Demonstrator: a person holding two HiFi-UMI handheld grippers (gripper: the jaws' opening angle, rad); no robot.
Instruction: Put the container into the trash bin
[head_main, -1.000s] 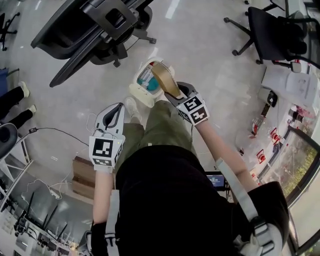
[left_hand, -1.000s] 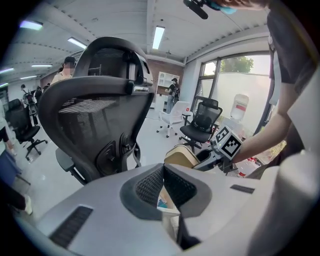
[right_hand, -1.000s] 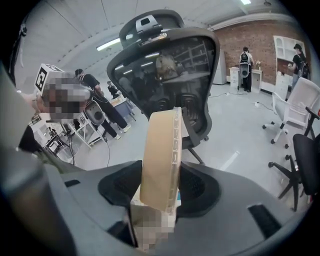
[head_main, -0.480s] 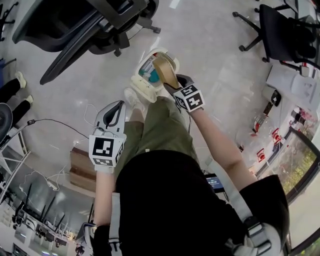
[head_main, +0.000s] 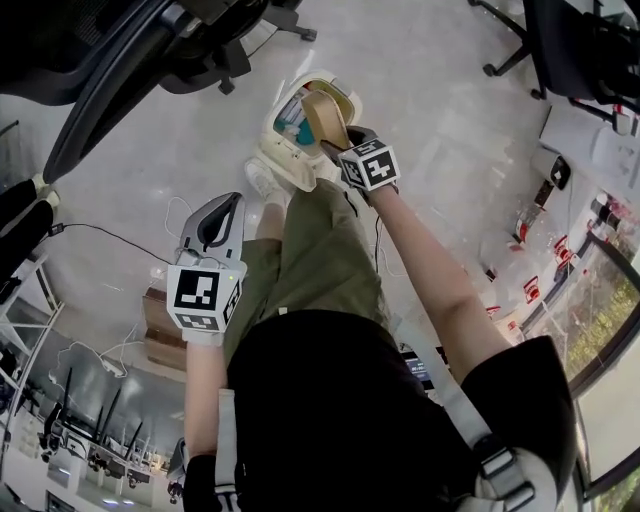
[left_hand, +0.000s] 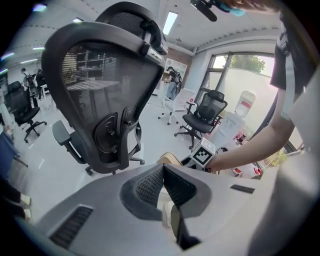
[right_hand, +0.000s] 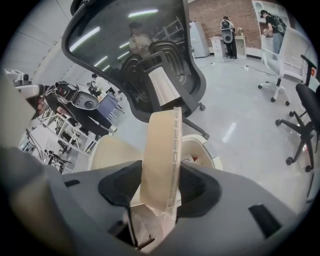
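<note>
A tan, flat-lidded container (head_main: 325, 118) (right_hand: 160, 155) stands on edge between the jaws of my right gripper (head_main: 338, 150), which is shut on it. It hangs over the open mouth of a cream trash bin (head_main: 278, 150) (right_hand: 200, 147) on the floor; the bin holds teal and white rubbish. My left gripper (head_main: 215, 225) is lower left, beside the person's leg, with its jaws pressed together and nothing in them. In the left gripper view its tips (left_hand: 163, 167) meet, and the right gripper's marker cube (left_hand: 204, 154) shows beyond.
A large black office chair (head_main: 110, 60) (left_hand: 105, 100) stands at the upper left, close to the bin. More chairs (head_main: 580, 50) stand at the upper right. A black cable (head_main: 110, 240) lies on the floor at left. A cardboard box (head_main: 155, 340) sits behind the person.
My right gripper has sunk toward the bin with the container, which now sits right over the bin's mouth. The left gripper has dropped a little beside the leg.
</note>
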